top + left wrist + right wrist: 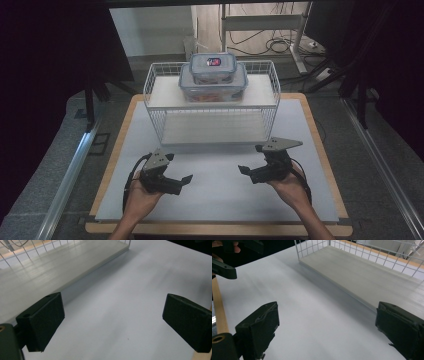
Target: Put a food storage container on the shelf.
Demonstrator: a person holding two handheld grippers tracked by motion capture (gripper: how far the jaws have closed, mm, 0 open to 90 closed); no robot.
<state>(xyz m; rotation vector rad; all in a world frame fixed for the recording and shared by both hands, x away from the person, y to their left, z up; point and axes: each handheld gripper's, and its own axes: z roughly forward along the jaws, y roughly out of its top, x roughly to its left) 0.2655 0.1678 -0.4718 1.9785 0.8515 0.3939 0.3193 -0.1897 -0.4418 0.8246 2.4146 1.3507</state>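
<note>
I am holding my left gripper (181, 181) low over the white sheet (215, 195), jaws spread wide with nothing between them; my right gripper (248, 171) is hovering opposite it, jaws equally released and gripping nothing; both are pointing inward toward each other; beyond them the white wire rack (152, 107) is standing on the sheet; on its upper shelf the large clear lidded container (212, 90) is sitting, with the small lidded container (212, 67) stacked on top of it
</note>
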